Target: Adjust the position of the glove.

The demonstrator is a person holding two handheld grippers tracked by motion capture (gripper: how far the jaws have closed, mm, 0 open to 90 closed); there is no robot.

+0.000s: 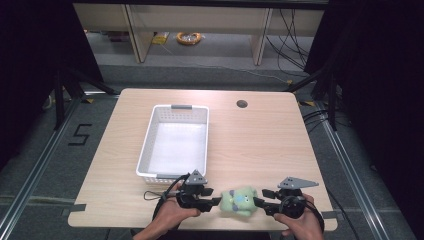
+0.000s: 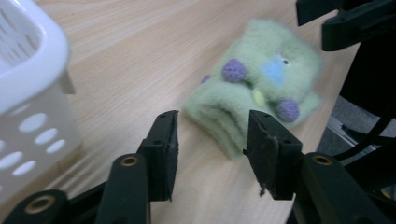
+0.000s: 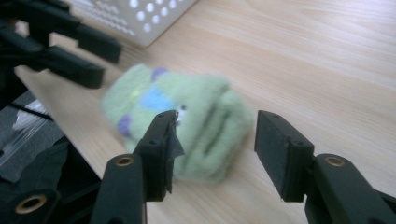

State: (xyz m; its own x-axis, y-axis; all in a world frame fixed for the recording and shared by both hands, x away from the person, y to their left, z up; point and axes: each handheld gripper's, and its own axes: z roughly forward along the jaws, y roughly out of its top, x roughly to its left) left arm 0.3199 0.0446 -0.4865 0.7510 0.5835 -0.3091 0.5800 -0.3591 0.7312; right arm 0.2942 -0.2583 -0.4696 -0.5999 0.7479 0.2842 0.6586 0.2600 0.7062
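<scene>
A folded green fuzzy sock [image 1: 239, 200] with purple and blue patches lies near the table's front edge, between the two grippers. My left gripper [image 1: 216, 202] is at its left end, open, jaws just short of the folded edge [image 2: 219, 123]. My right gripper [image 1: 258, 202] is at the sock's right end, open, its jaws on either side of the sock's end [image 3: 205, 135]. In the left gripper view the gripper [image 2: 212, 149] shows the sock ahead; the right gripper [image 3: 215, 149] has it partly between its jaws.
A white perforated basket [image 1: 176, 141] stands empty on the table's left-middle, its near wall just behind the left gripper [image 2: 28, 93]. A round cable hole [image 1: 242, 104] sits at the table's far right. The table's front edge is close below both hands.
</scene>
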